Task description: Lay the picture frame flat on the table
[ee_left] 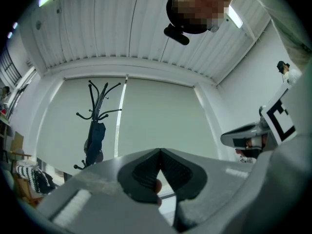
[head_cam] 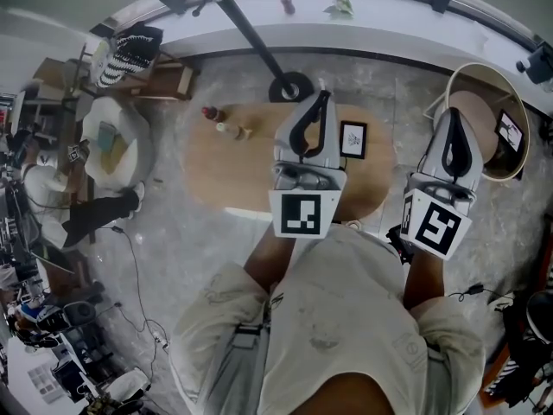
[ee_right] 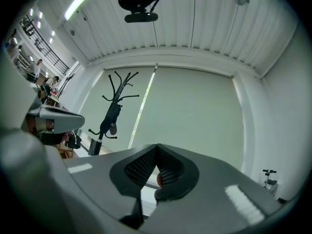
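The picture frame (head_cam: 352,139), black-edged around a white picture, is on the oval wooden table (head_cam: 225,171), towards its far right. From this steep angle I cannot tell whether it stands or lies flat. My left gripper (head_cam: 323,95) is raised above the table just left of the frame, with its jaws shut and nothing between them. My right gripper (head_cam: 452,112) is held further right, beyond the table's end, also shut and empty. Both gripper views look up at a wall and ceiling; the left gripper (ee_left: 160,151) and right gripper (ee_right: 157,146) show their tips touching. The frame appears in neither.
Two small bottles (head_cam: 214,113) (head_cam: 232,130) stand on the table's far left. A coat rack's base (head_cam: 290,86) sits behind the table. A round tub chair (head_cam: 484,119) is at the right, a white armchair (head_cam: 112,145) at the left. Cables lie on the floor.
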Available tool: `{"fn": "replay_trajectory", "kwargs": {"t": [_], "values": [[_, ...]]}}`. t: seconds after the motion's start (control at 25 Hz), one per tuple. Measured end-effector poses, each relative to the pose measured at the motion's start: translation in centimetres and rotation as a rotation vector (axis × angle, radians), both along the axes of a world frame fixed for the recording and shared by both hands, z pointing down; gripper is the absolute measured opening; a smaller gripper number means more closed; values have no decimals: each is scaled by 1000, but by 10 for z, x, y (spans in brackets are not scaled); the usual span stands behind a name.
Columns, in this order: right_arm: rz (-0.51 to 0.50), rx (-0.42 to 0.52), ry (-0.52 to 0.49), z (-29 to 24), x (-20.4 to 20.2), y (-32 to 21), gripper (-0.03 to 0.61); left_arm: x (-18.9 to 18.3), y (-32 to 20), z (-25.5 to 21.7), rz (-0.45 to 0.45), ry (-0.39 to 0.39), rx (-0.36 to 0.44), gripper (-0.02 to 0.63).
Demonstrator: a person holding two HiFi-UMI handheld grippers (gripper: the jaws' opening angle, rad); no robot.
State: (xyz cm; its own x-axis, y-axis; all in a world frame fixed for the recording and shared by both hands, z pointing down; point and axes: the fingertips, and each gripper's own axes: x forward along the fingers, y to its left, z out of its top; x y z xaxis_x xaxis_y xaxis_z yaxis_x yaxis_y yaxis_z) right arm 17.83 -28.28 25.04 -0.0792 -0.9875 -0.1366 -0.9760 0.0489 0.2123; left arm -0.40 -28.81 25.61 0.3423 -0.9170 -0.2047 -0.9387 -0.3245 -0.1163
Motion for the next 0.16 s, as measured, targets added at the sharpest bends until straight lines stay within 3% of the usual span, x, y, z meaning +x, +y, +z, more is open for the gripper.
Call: {"fn": "replay_trajectory", "kwargs": {"t": [0.16], "values": [[-1, 1, 8, 1, -4, 1, 2, -1, 1, -1, 18, 13, 2, 5]]}}
